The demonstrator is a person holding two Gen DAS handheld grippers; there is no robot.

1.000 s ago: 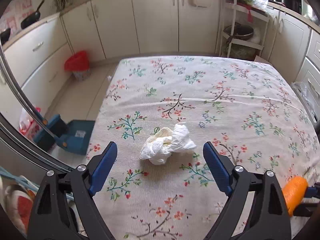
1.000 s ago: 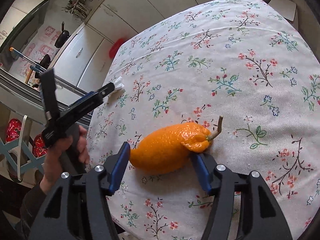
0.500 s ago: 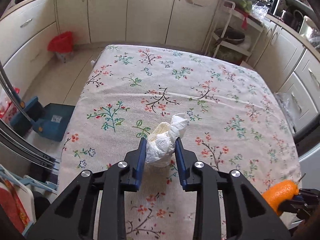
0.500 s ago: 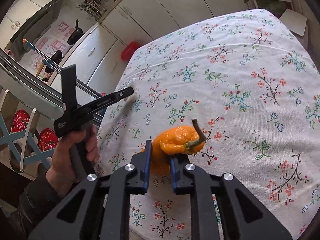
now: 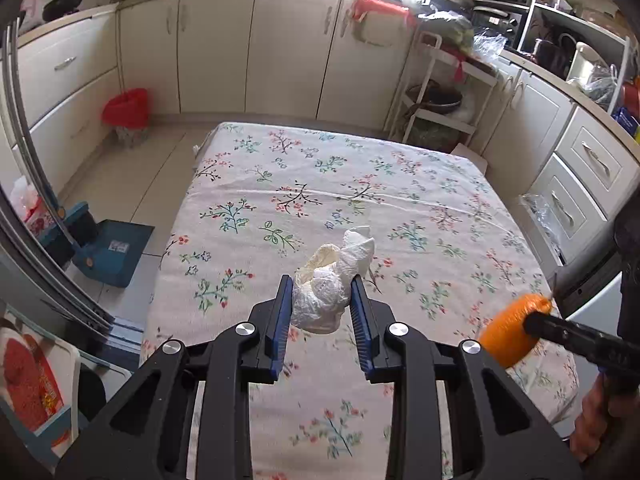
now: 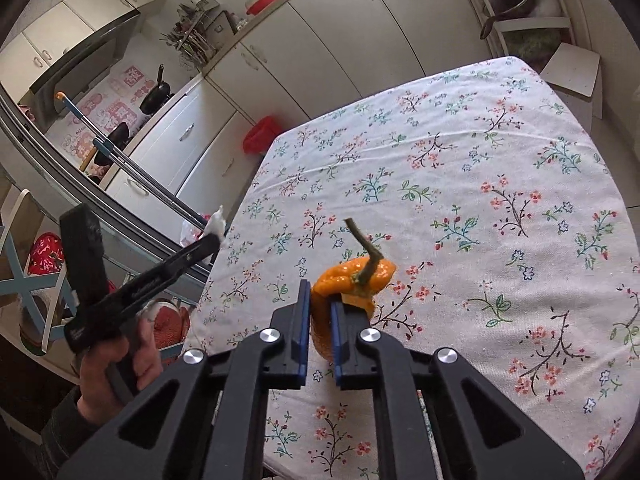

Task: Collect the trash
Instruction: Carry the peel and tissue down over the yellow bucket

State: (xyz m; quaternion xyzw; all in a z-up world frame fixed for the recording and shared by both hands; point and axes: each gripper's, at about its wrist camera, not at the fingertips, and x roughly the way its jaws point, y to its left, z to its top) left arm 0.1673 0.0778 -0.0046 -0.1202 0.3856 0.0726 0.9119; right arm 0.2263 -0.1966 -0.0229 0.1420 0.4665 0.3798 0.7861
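Floral tablecloth below; left gripper clamps tissue wad, right gripper clamps orange peel.

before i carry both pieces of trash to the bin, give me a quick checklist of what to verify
1. Left gripper shut on the crumpled white paper towel: ok.
2. Right gripper shut on the wrinkled orange pepper: ok, though only its lower end is pinched.
3. Both items lifted off the floral tablecloth: cannot tell.
4. Red-lined bin on the floor, beyond the table's far left corner, in sight: ok.
5. Blue dustpan lies on the floor left of the table: not ok if walking that side.
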